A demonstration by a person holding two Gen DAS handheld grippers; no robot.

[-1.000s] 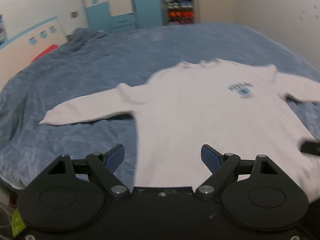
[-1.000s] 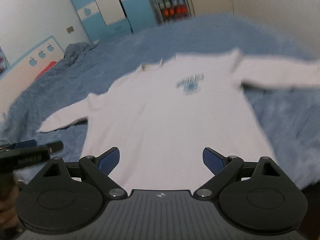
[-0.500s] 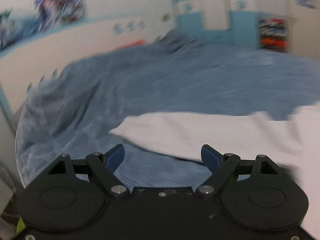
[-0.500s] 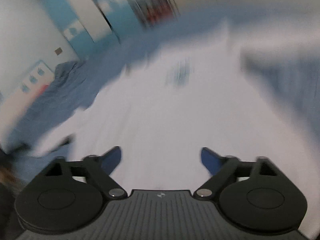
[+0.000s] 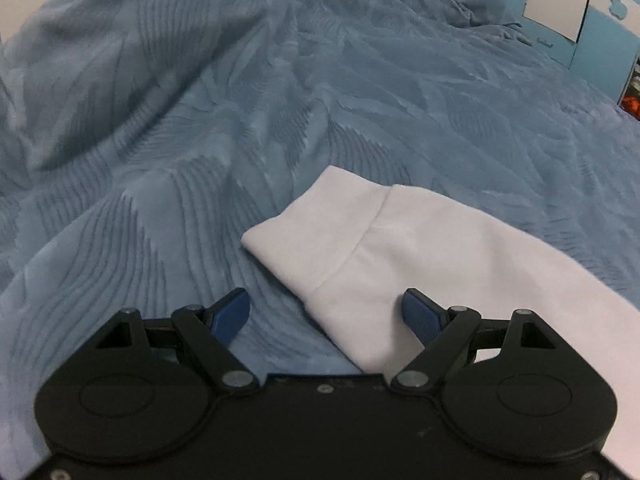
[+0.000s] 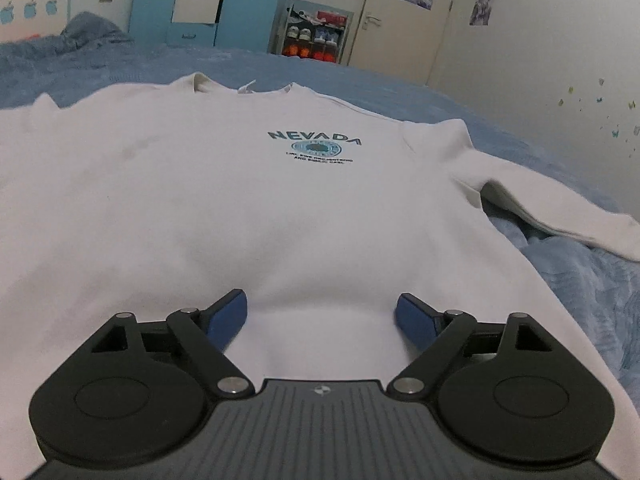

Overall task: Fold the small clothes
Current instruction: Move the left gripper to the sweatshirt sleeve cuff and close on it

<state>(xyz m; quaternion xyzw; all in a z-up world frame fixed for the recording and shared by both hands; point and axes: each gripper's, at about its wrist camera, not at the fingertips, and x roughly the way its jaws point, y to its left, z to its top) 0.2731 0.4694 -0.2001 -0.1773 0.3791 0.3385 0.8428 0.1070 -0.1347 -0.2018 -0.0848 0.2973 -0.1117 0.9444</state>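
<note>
A white sweatshirt (image 6: 256, 208) is spread face up on a blue bedspread (image 5: 280, 92), its neck at twelve o'clock in the right wrist view and a blue printed logo (image 6: 316, 147) on the chest. The step in hand is judged to be the first fold: a sleeve is to be taken and laid across the body. For this to be done well, the cuff (image 5: 308, 236) is best pinched close to its end, through both layers, so that the sleeve is lifted as one flat strip; the bedspread beneath should be kept out of the pinch, since it is soft and rippled and could be gathered with the cloth. The sleeve is then best carried low and straight toward the chest so that no twist is made. The left gripper (image 5: 324, 312) is held low over the bed, pointed at the cuff, which lies at about one o'clock from it; its jaws are spread wide and nothing is held. The cuff's near edge is seen between the blue pads (image 5: 418, 314), though contact cannot be told. The right gripper (image 6: 320, 314) is held low over the hem, aimed up the body toward the logo at twelve o'clock, its jaws likewise wide and empty. The other sleeve (image 6: 560, 216) lies out at three o'clock, slightly rumpled.
</note>
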